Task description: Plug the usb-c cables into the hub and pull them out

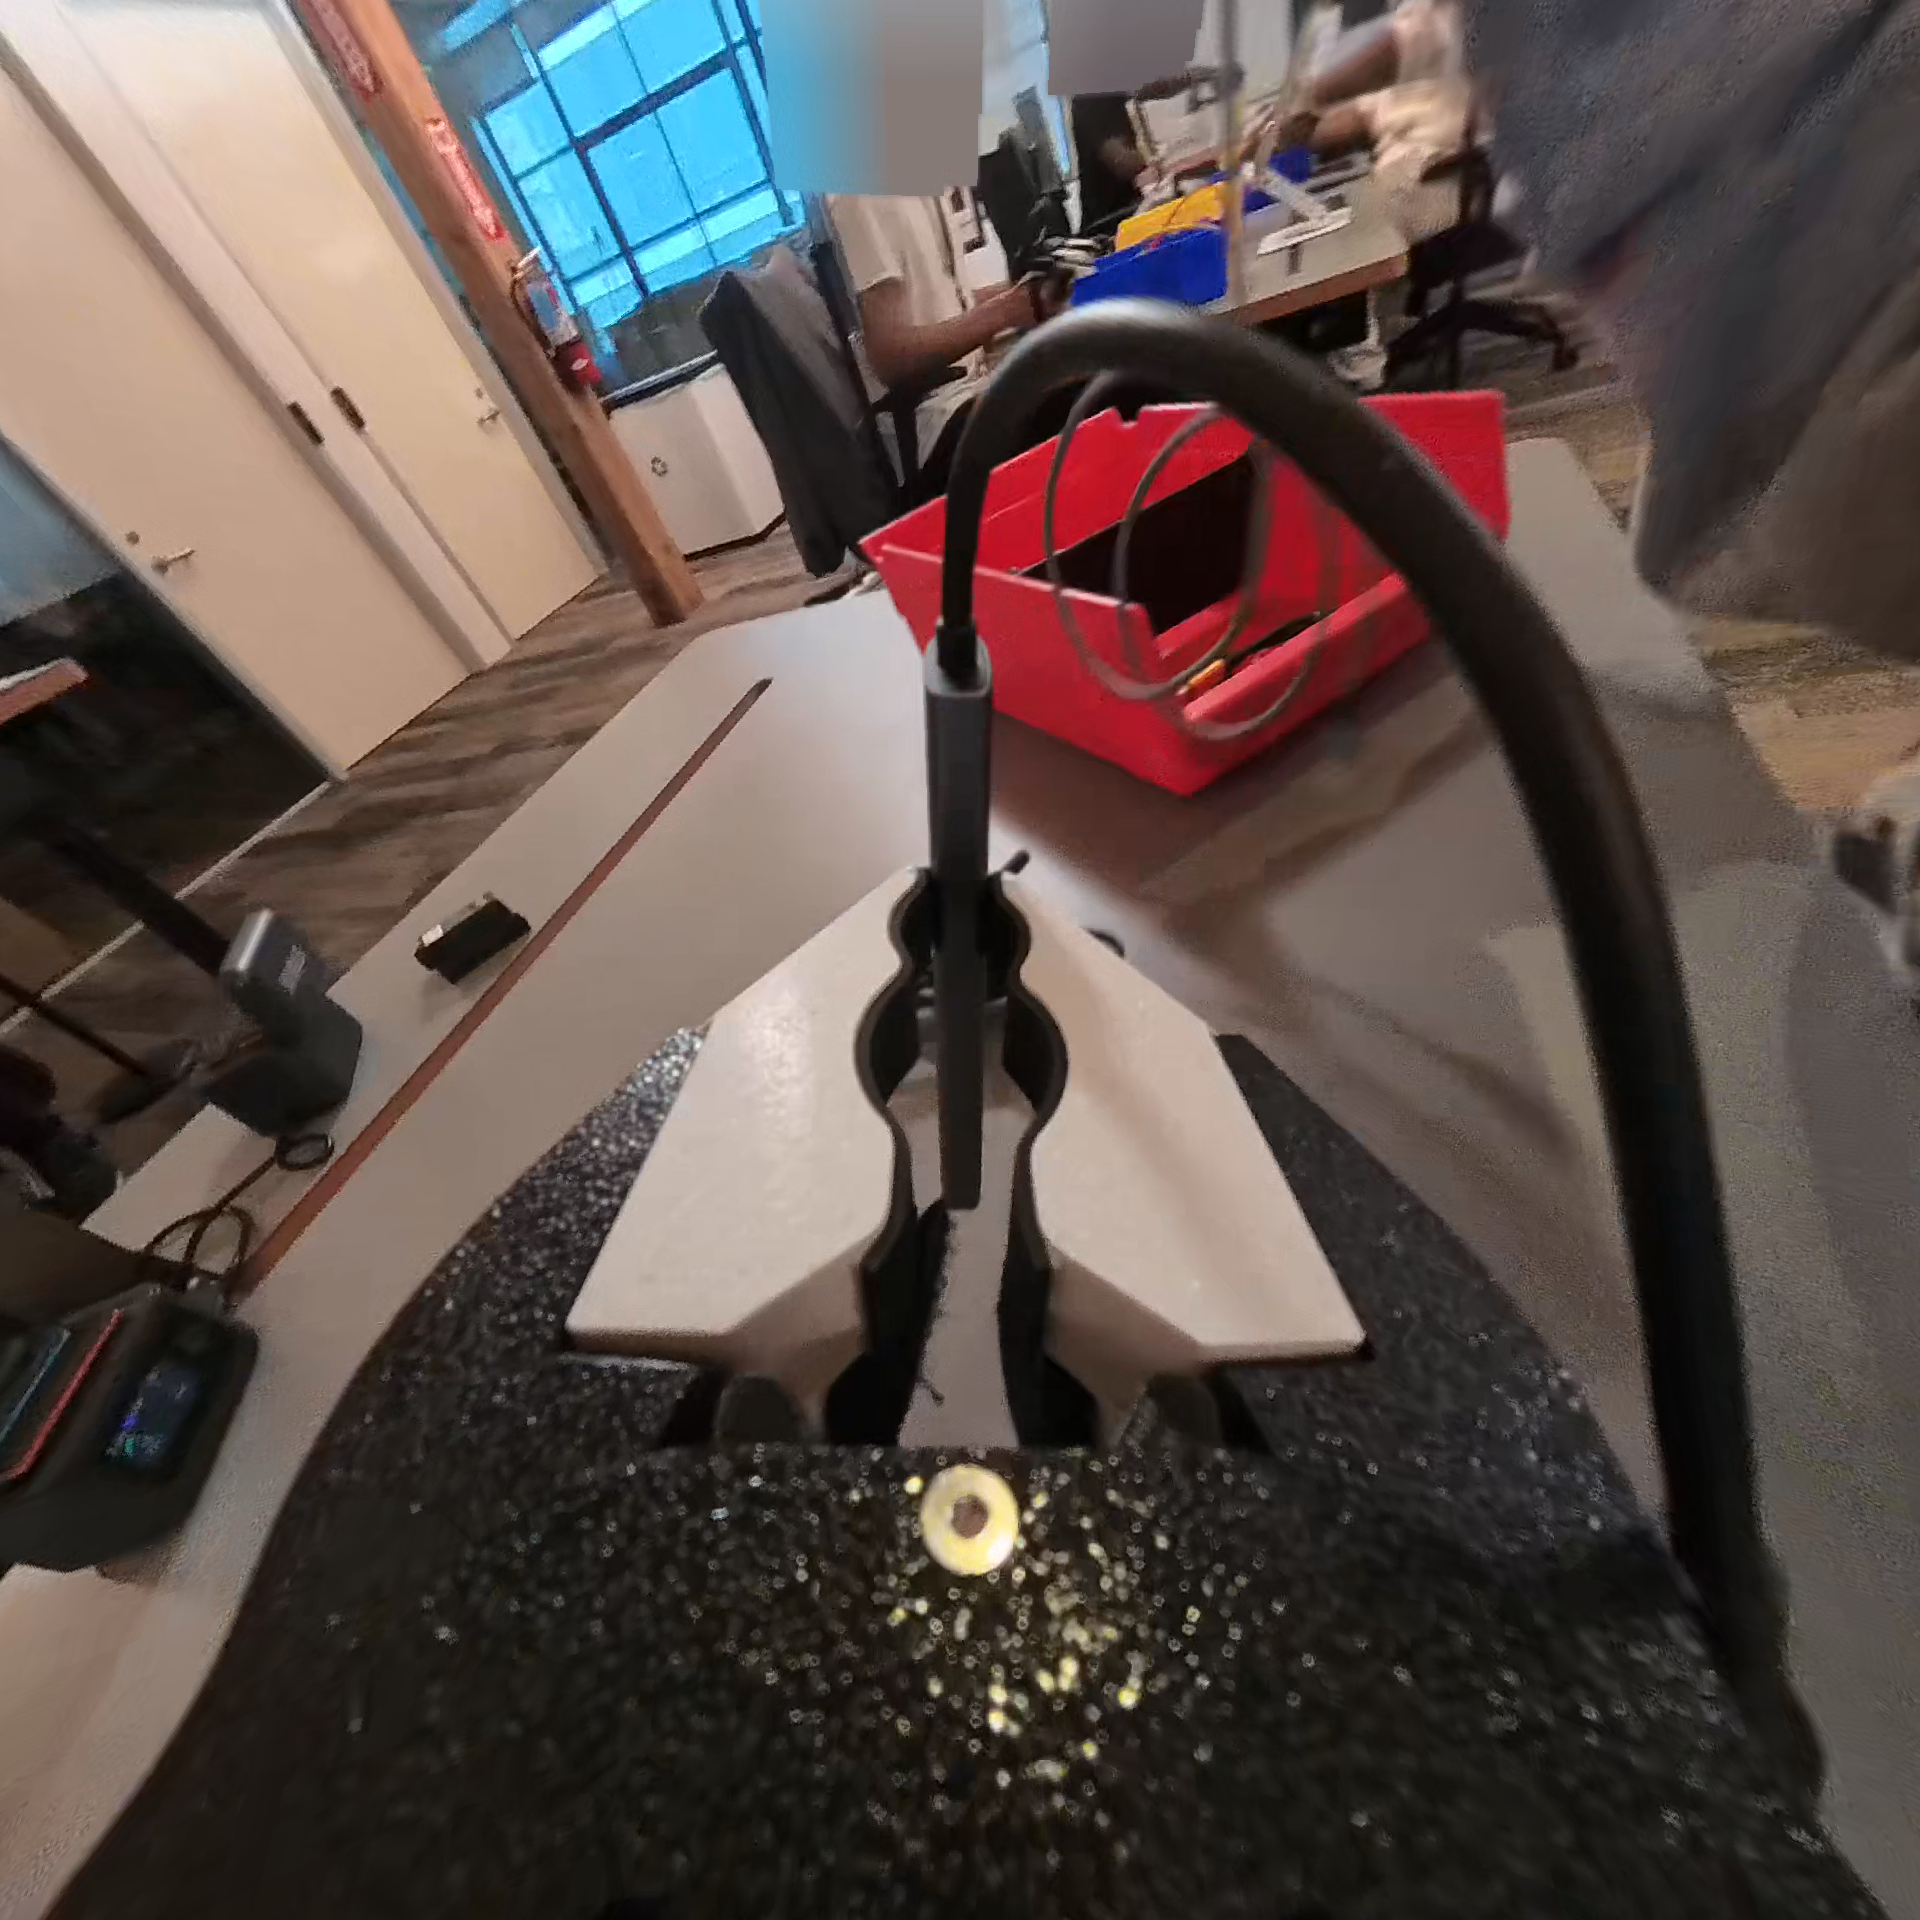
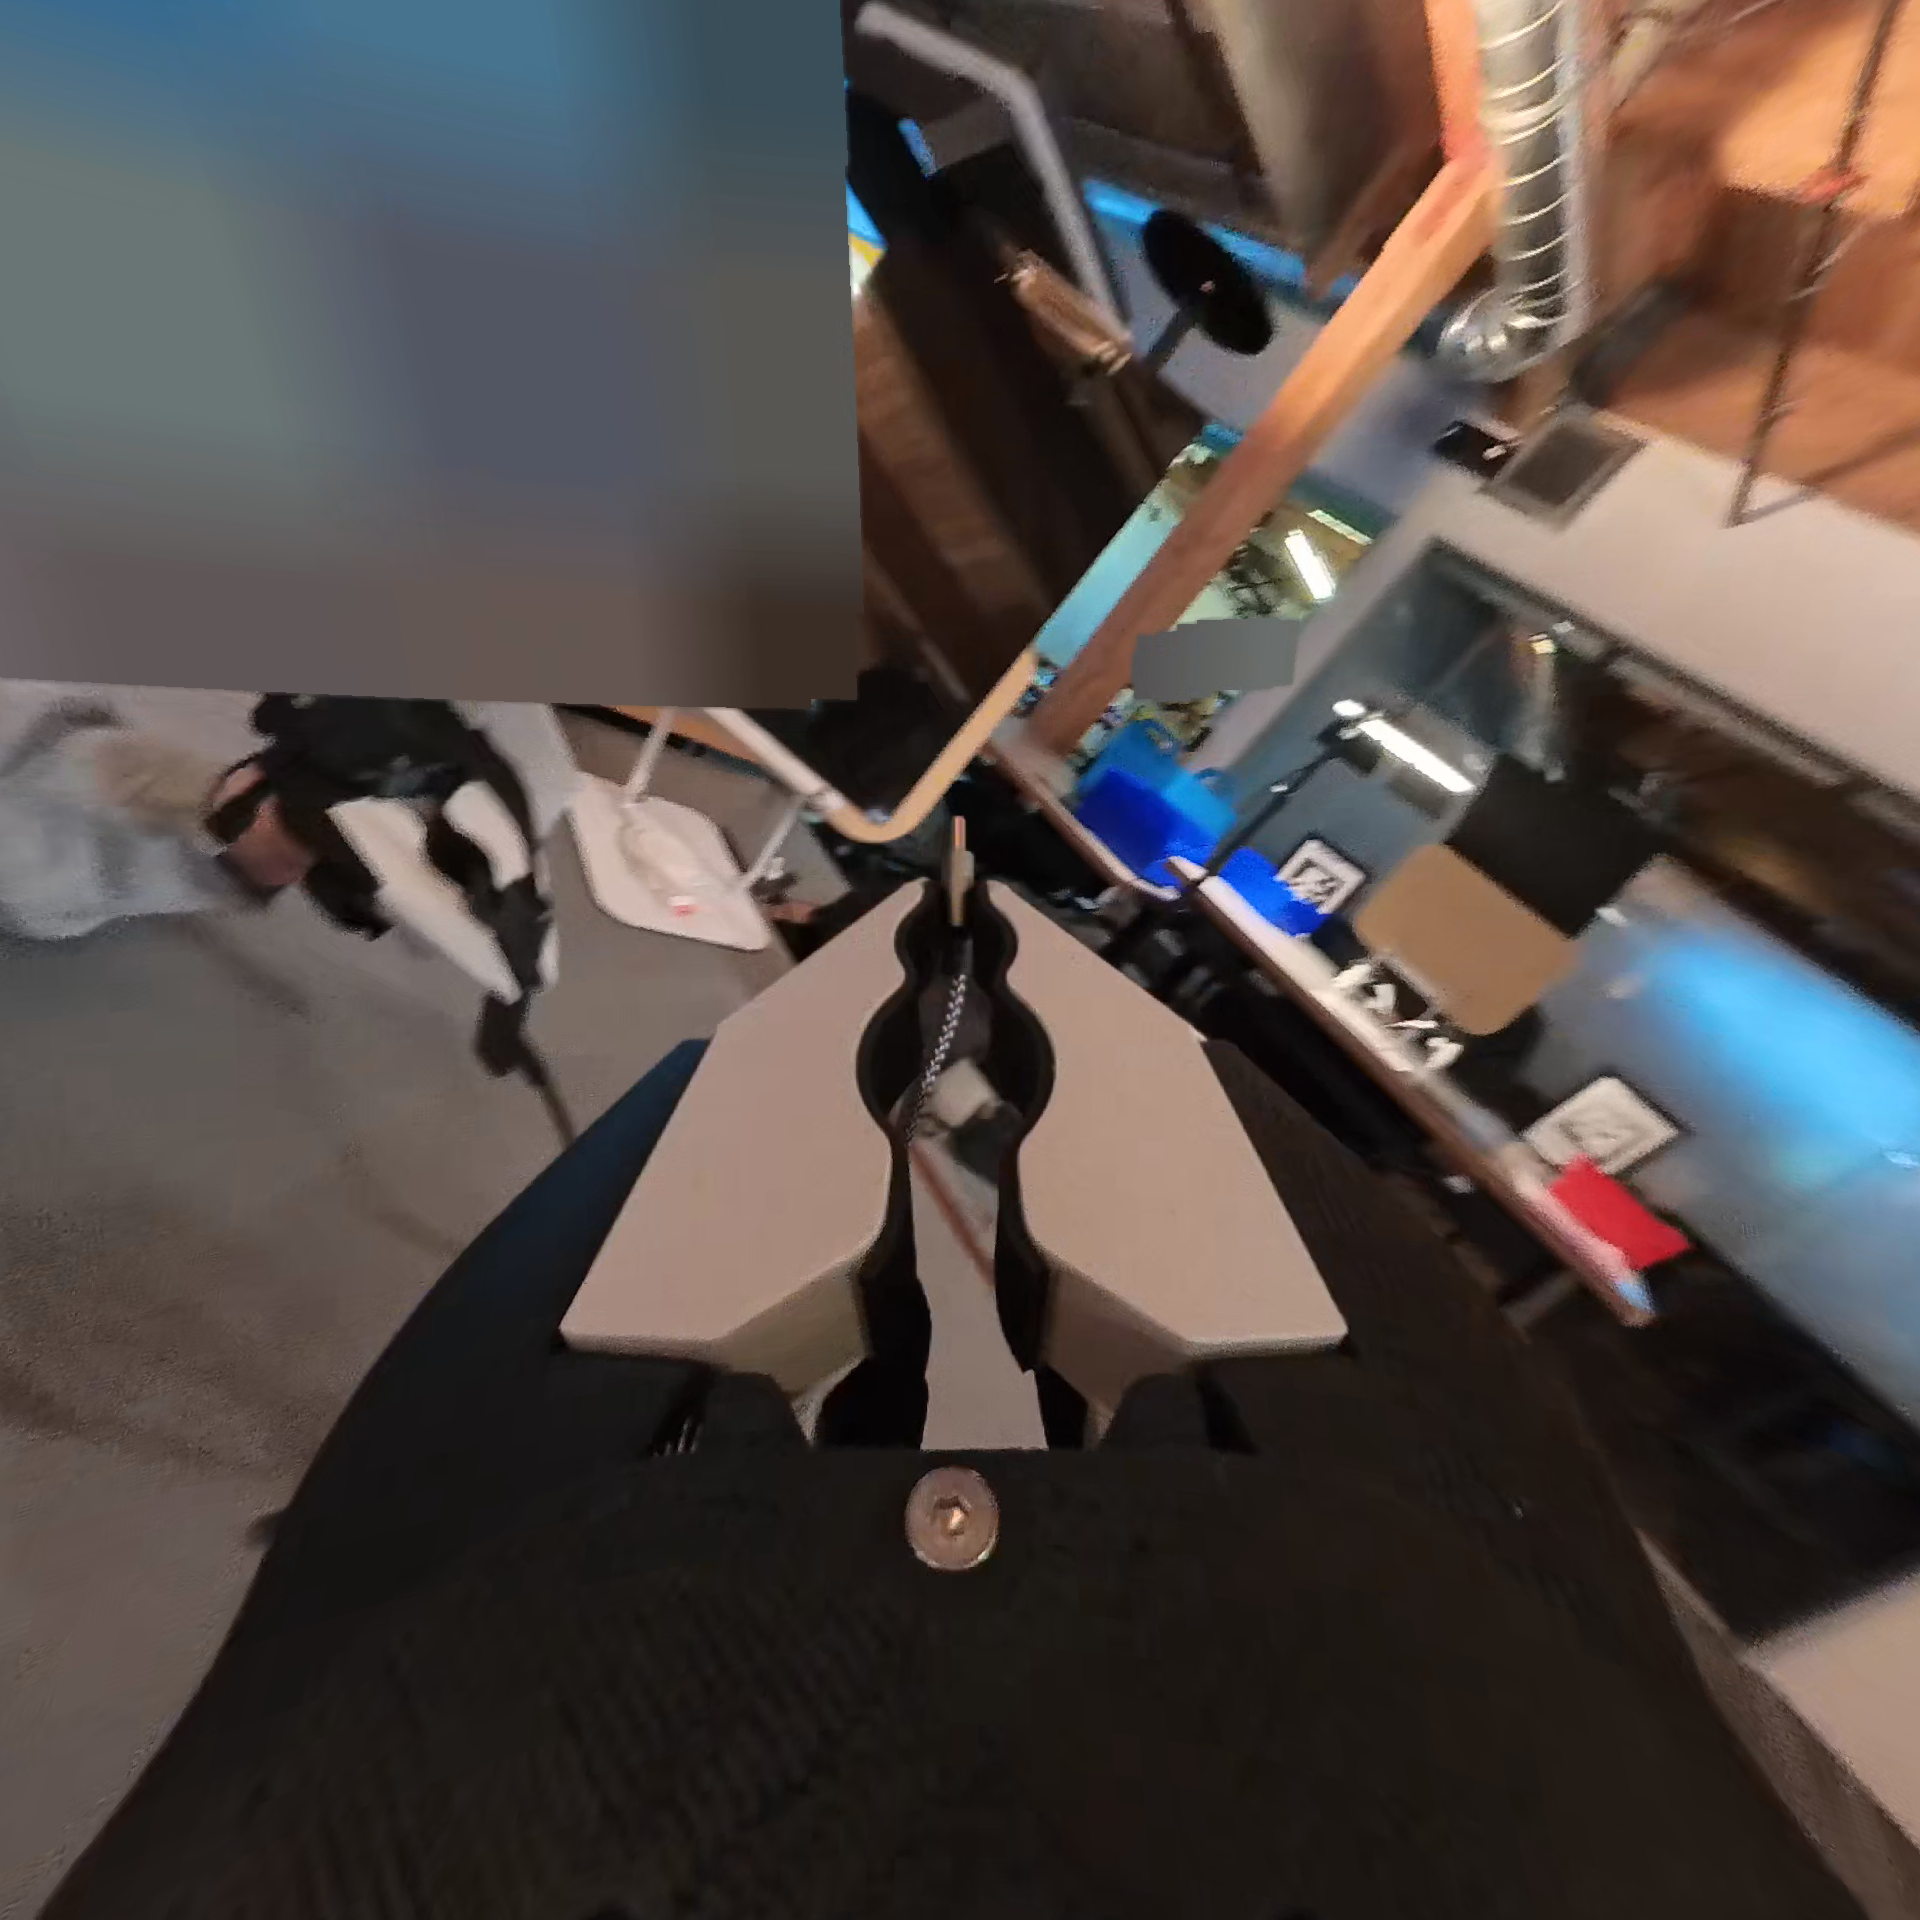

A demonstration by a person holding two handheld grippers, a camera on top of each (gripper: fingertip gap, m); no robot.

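In the left wrist view my left gripper (image 1: pixel 958 894) is shut on a slim dark grey hub (image 1: pixel 956 769), held edge-on above the table. The hub's thick black cable (image 1: pixel 1538 644) arches up from its far end and curves down the right side. In the right wrist view my right gripper (image 2: pixel 958 899) is shut on a usb-c cable: its metal plug (image 2: pixel 957 862) sticks out past the fingertips and the braided cord (image 2: pixel 940 1049) runs back between the fingers. The right gripper is tilted and points out at the room. The left gripper (image 2: pixel 447 894) shows far off at left.
A red bin (image 1: pixel 1049 623) with thin coiled cables (image 1: pixel 1195 561) sits on the grey table (image 1: pixel 727 748) beyond the hub. A small black box (image 1: pixel 470 940) and a dark device (image 1: pixel 286 1029) lie at the left. People sit at desks behind. The left gripper's tips are roughly 25 cm from the right gripper's.
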